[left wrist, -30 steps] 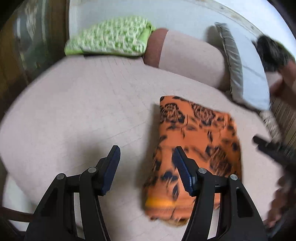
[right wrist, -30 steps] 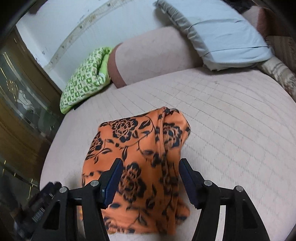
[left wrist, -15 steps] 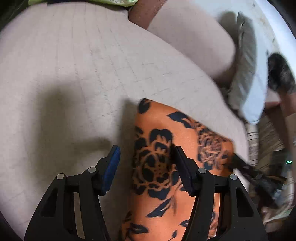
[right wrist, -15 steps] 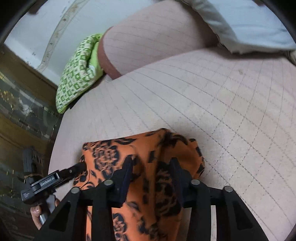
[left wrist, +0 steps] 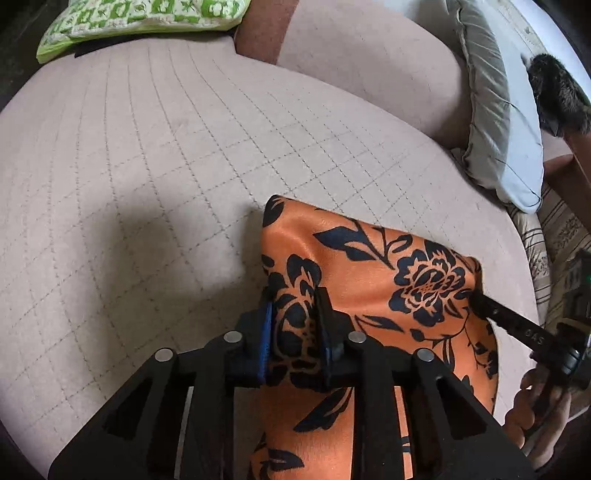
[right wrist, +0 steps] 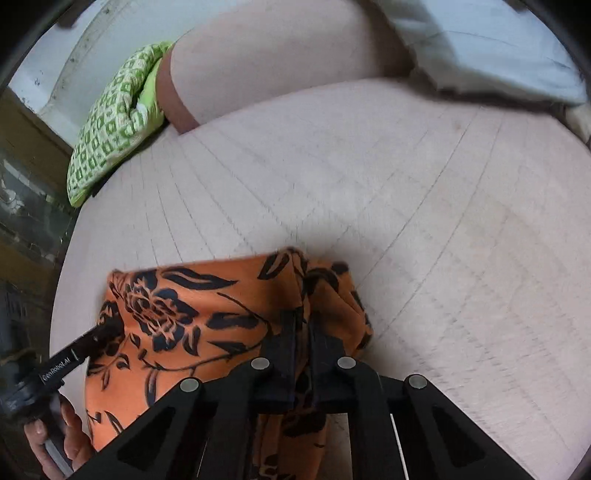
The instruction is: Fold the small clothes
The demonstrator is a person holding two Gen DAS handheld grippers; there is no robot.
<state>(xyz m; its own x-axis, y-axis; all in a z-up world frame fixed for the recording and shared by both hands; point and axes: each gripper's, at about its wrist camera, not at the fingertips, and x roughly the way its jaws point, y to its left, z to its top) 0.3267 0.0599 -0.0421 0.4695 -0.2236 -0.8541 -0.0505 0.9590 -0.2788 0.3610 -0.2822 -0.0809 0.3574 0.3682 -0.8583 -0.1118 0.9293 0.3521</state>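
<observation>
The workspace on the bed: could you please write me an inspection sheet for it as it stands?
Surface: quilted beige bedcover, flat.
Job's things: orange floral garment, partly folded, lying on the bedcover.
Clutter: green patterned pillow, beige bolster, pale blue pillow, all at the head end.
Grippers: left tongs and right tongs both shut on the garment's near edge.
Cables: nothing seen.
Surroundings: white wall; dark wooden cabinet.
</observation>
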